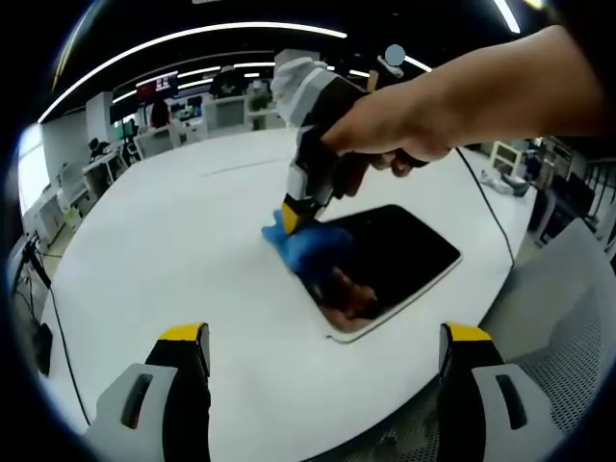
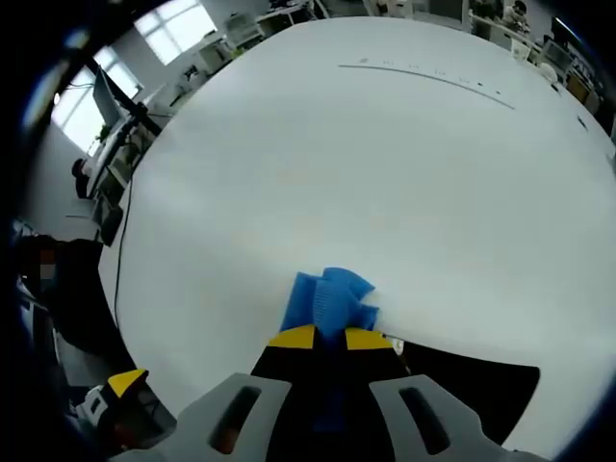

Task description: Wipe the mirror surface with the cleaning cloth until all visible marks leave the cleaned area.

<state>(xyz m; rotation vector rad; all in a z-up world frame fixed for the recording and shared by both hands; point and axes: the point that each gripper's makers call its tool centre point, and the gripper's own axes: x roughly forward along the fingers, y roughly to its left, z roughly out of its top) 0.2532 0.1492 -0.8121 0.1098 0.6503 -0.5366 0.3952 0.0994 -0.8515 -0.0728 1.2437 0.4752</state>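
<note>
Mirror (image 1: 395,255) lies flat on the white table (image 1: 173,250), near its edge; at the mirror's left corner the right claw (image 2: 330,339), gripped by a hand (image 1: 404,130), pinches the blue cloth (image 1: 306,243) against it. Left claw (image 1: 325,342) hangs wide before the mirror

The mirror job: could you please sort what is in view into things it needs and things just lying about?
In use:
- mirror
- blue cloth, clamped in the right tool
- left tool, open, idle

Just there:
- white table
- cable beside the mirror
- grey chair
</note>
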